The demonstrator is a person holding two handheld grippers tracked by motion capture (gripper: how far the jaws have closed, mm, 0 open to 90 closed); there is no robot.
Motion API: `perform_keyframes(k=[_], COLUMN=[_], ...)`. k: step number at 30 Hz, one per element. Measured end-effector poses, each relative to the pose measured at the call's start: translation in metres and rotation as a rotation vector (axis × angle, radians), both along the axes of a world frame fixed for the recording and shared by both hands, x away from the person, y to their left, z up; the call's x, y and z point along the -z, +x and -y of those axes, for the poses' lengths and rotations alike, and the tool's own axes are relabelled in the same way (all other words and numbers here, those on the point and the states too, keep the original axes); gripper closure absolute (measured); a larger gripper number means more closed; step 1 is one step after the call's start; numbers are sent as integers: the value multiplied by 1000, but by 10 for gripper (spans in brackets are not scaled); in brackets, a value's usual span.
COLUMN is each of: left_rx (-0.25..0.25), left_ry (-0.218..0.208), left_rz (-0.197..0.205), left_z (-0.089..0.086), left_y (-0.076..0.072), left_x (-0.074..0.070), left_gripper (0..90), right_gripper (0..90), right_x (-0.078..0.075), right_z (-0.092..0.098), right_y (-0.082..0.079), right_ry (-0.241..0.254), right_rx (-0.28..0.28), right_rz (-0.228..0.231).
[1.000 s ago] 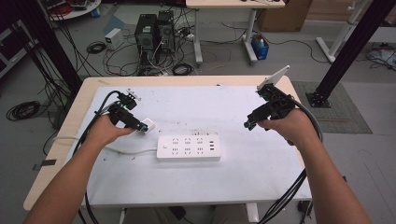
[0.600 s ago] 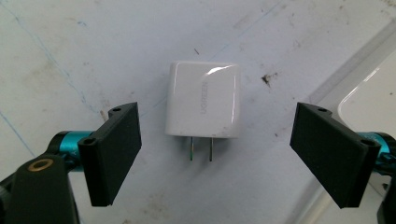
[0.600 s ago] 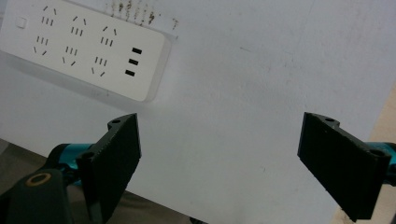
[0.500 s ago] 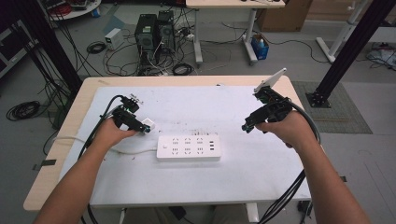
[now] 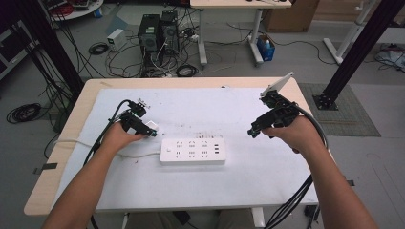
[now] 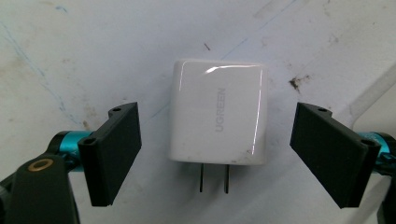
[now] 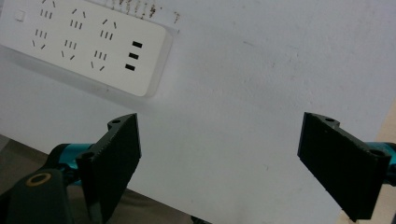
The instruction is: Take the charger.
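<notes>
Jaws of the left gripper point(image 6: 217, 156) stand wide apart and empty, one pad at either flank of the white charger point(image 6: 218, 111), neither touching it; the spacing reads as a straddle set up for a side-on pinch of the body. One charger is counted, lying flat on the white table cover point(image 5: 200, 107), its two metal prongs point(image 6: 214, 178) pointing toward 6 o'clock in the left gripper view, back at the gripper. Lying with the prongs free, it could be lifted by its smooth sides without fouling them. In the high view the left gripper point(image 5: 152, 132) sits at about 10 o'clock from the power strip point(image 5: 192, 151), the charger just beside the strip's upper left corner. One power strip is counted, lying flat at mid-table, sockets up, presumably the destination for the charger. Its face shows six socket groups in two rows of three and three narrow slots at one end point(image 7: 131, 56). The right gripper point(image 7: 219, 154) is likewise spread wide and holds nothing; it hangs over bare cover at about 2 o'clock from the strip, well apart from it, judged to be waiting to steady the strip. Two grippers counted, both empty.
</notes>
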State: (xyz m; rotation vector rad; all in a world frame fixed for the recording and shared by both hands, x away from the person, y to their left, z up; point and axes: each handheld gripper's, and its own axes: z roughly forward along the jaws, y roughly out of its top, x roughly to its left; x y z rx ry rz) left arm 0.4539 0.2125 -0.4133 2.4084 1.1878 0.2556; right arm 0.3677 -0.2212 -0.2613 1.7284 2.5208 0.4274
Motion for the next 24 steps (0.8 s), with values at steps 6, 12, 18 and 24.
perform_keyframes(k=[6, 12, 18, 24], left_rx=[18, 21, 37, 43], left_ry=[20, 43, 35, 51], left_rz=[-2, 25, 31, 33], left_z=[2, 7, 7, 9], left_y=[1, 2, 1, 0], left_x=[5, 7, 6, 5], left_gripper=[234, 304, 409, 425], right_gripper=[127, 127, 127, 127], right_x=[2, 3, 3, 4], right_z=[1, -1, -2, -2], right_y=[1, 1, 2, 2], right_ry=[-1, -3, -6, -2], right_rx=[6, -2, 6, 5], right_rz=[-8, -8, -4, -8])
